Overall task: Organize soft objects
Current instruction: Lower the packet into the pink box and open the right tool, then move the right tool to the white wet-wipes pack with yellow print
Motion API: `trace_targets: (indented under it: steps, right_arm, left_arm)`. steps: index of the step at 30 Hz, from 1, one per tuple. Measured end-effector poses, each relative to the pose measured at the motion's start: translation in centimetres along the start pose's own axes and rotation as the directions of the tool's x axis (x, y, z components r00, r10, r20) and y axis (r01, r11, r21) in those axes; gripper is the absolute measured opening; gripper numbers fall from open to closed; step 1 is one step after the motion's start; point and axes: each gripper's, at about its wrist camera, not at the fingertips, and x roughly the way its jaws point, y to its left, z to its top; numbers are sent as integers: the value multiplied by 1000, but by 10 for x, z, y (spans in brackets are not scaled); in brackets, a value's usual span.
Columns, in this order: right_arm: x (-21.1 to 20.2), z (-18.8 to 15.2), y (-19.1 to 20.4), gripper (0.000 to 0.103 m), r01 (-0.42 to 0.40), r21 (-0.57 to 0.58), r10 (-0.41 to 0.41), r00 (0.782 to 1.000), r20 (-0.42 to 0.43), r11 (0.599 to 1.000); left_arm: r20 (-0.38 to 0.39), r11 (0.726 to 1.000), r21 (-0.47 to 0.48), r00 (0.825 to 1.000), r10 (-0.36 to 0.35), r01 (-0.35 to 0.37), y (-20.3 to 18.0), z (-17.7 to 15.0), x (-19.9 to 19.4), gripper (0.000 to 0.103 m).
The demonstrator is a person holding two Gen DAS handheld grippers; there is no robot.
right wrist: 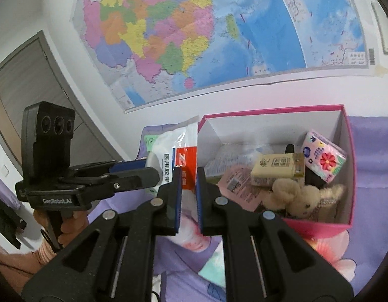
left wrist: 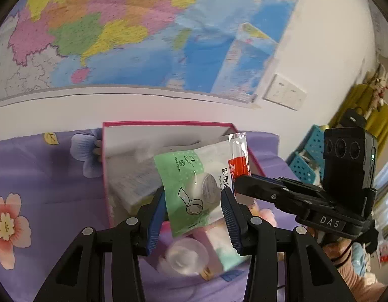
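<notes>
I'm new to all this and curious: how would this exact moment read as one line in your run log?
step: carrying tape packet to pink box | left gripper: shut on packet | right gripper: shut on packet's edge | in box: tissue pack, plush bunny

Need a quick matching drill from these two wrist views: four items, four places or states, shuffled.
Things:
1. medical tape packet
2. plush rabbit
3. flowered tissue pack
4. wall map

Places or states:
A. leaning against the right inner wall of the pink box
B. held at once by the left claw and the right claw
C. hung on the wall behind the box
D. lying at the near end of the box floor

Pairs: 1-B, 2-D, 3-A, 4-C
</notes>
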Motion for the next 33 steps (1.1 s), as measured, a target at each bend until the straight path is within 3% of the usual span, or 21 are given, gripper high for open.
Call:
trace_targets:
  steps: [11, 15, 21, 27, 33]
  right_arm:
    - [60, 11, -23, 17, 84, 58, -80, 994, -71, 995]
    - [70, 8, -27, 27, 144, 53, -139, 987, -84, 988]
    - [44, 1, -25, 29, 128, 47, -126, 991, -50, 991]
    - [4, -16, -14, 32, 78, 26, -78, 997, -18, 997]
    - [-24, -49, 6, 37, 11, -27, -12, 998, -57, 1000]
  left_arm:
    - [-61, 990, -88, 992, 109, -114, 43, 10, 39, 44]
    - [-40, 981, -115, 988, 152, -156, 51, 8, 36, 44]
    - [15, 979, -90, 983, 183, -181, 44, -4, 18, 44]
    - [66, 986, -70, 985, 157, -152, 35, -28, -16, 47]
    - [66, 990, -48, 988, 136, -133, 25, -67, -43, 53]
